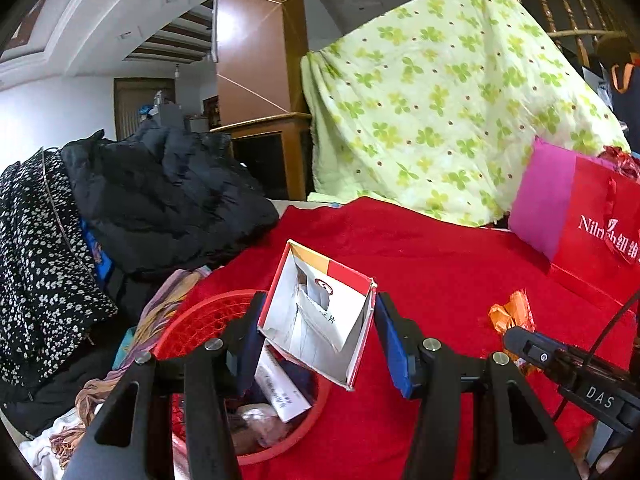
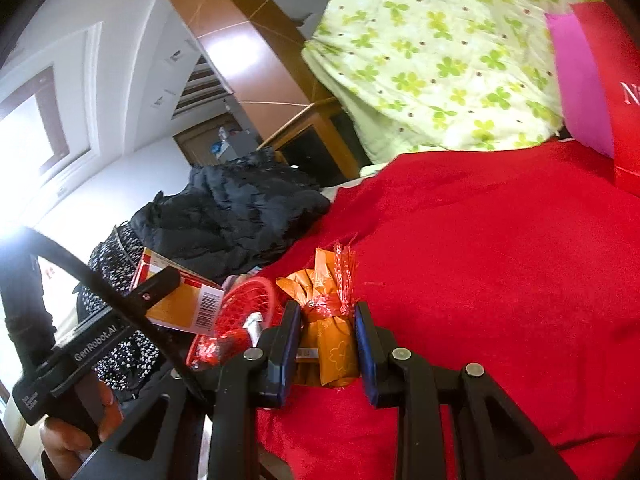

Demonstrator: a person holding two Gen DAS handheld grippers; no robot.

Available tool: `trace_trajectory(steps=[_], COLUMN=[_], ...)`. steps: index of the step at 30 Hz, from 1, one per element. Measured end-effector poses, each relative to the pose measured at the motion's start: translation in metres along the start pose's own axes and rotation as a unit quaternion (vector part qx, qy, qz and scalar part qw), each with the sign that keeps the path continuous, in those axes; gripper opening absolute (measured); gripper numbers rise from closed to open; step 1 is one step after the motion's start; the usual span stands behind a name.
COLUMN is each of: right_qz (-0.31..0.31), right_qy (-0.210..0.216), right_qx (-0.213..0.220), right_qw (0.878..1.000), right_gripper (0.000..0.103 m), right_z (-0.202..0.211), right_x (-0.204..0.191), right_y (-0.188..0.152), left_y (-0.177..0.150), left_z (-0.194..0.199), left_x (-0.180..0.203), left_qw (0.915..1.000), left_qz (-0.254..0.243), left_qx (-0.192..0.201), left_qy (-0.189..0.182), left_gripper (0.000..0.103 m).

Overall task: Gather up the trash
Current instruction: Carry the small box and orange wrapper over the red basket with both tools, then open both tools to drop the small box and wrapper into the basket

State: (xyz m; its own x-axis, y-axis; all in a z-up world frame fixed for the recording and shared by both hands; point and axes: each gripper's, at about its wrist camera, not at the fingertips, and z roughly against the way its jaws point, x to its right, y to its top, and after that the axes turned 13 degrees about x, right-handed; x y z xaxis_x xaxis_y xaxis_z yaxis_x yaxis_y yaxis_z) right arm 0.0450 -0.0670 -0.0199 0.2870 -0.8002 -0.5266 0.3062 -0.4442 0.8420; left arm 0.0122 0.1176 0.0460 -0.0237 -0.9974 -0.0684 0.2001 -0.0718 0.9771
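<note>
My left gripper is shut on an open red-and-white cardboard box and holds it over the red mesh basket, which holds papers and wrappers. The box and basket also show in the right wrist view. My right gripper is closed around an orange wrapped packet tied with red ribbon lying on the red cloth. The same packet shows in the left wrist view beside the right gripper.
A black jacket and a black-and-white floral garment are piled at the left. A green clover-print cloth hangs behind. A red and pink gift bag stands at the right.
</note>
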Motion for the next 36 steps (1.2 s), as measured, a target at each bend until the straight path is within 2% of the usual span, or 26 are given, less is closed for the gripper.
trace_trajectory(steps=[12,22,29,33,36], right_qz=[0.049,0.067,0.069,0.068,0.067], right_qy=[0.049,0.074,0.080,0.077,0.072], right_qx=[-0.019,-0.047,-0.062,-0.082,-0.090], right_qw=[0.997,0.994,0.992,0.991,0.991], right_gripper=[0.028,0.028,0.028,0.029,0.034], right_z=[-0.035,-0.073,-0.114,-0.152,-0.169], right_x=[-0.066,-0.103,-0.124,-0.136,-0.135], right_y=[-0.001,-0.014,-0.020,-0.018,-0.016], left_y=[-0.009,-0.024,-0.029,-0.034,-0.038], left_z=[0.005,0.000,-0.025,-0.063,-0.074], left_x=[-0.044,-0.094,-0.118,-0.135,-0.139], left_qw=[0.9993,0.9968,0.9976,0.9970,0.9961], left_qz=[0.016,0.032,0.044,0.051,0.045], left_qx=[-0.006,-0.028,-0.029,-0.057,-0.075], left_qy=[0.034,0.067,0.044,0.013,0.007], left_gripper=[0.055,0.056,0.060,0.062,0.071])
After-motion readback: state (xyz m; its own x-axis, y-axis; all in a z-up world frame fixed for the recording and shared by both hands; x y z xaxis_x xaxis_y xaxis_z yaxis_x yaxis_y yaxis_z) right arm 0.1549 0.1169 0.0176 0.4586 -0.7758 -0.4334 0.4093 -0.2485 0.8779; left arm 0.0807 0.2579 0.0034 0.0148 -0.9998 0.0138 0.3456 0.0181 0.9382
